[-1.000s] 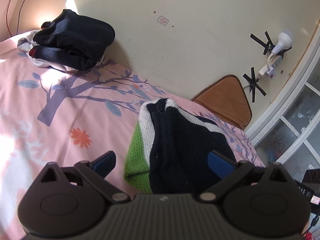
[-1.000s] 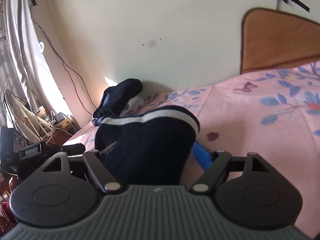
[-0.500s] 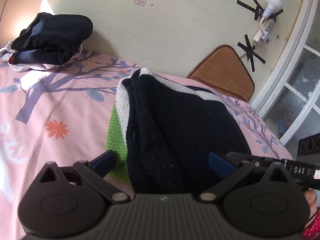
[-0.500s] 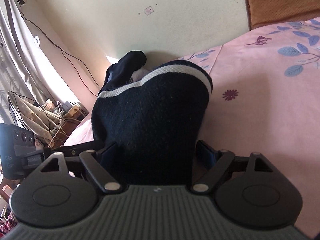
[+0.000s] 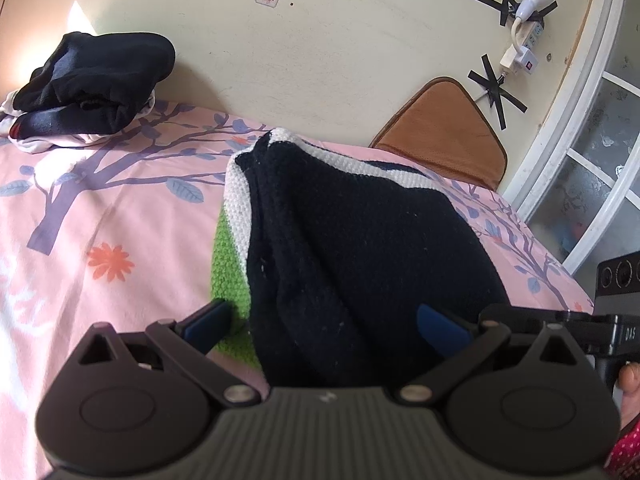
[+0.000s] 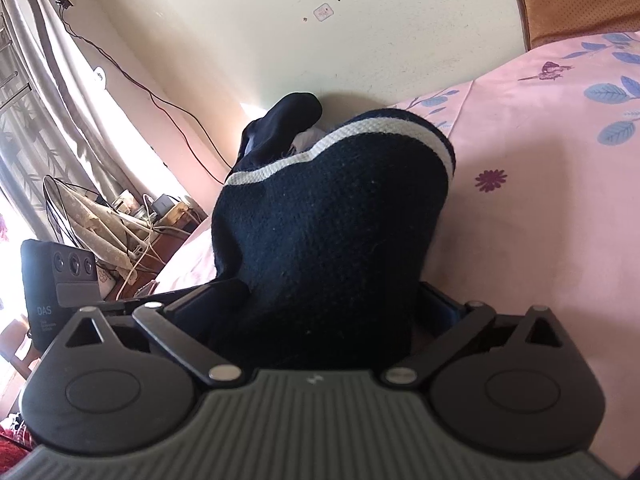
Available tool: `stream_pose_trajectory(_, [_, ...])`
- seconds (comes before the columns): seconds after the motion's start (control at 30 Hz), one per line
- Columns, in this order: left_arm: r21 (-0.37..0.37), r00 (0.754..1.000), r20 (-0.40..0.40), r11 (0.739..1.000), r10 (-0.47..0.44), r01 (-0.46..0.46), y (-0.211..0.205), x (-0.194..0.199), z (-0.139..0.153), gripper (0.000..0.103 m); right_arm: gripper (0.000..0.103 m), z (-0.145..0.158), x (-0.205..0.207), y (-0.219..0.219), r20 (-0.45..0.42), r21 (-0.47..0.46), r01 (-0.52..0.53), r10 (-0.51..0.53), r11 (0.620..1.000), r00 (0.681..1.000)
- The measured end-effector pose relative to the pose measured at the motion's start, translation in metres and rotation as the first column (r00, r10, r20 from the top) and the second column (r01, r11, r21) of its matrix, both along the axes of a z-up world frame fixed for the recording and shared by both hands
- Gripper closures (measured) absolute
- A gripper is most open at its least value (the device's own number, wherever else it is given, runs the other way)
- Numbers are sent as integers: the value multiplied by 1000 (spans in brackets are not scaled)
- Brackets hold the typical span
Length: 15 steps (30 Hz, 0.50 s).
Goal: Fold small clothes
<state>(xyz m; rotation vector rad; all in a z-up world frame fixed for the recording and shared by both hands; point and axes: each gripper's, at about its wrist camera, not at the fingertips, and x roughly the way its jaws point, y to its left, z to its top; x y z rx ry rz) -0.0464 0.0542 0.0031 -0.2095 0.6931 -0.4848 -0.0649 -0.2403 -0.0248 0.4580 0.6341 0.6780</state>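
Observation:
A small knit sweater (image 5: 360, 248), dark navy with a white stripe and a green band, lies bunched on the pink floral bedsheet (image 5: 100, 220). My left gripper (image 5: 324, 320) stands wide open, its blue fingertips on either side of the sweater's near edge. In the right wrist view the same sweater (image 6: 332, 216) fills the space between the fingers of my right gripper (image 6: 320, 312), which is open around its near end. The right fingertips are mostly hidden by the knit.
A pile of dark folded clothes (image 5: 92, 80) sits at the back left against the wall. A brown cushion (image 5: 444, 128) leans at the back right by a white window frame (image 5: 580, 120). The other gripper's camera body (image 5: 616, 280) is at the right; a cluttered side table (image 6: 132, 220) stands off the bed.
Both grippers have moved forward onto the sweater, which now fills more of each view. The right gripper's fingers have closed in somewhat around the knit.

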Motion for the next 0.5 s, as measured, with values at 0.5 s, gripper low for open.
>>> stream_pose_trajectory(0.5, [-109,1000,-14,994,-5,3,18,-4,-2,0,0,0,-2,3,11,-4,17,-17,1000,1000])
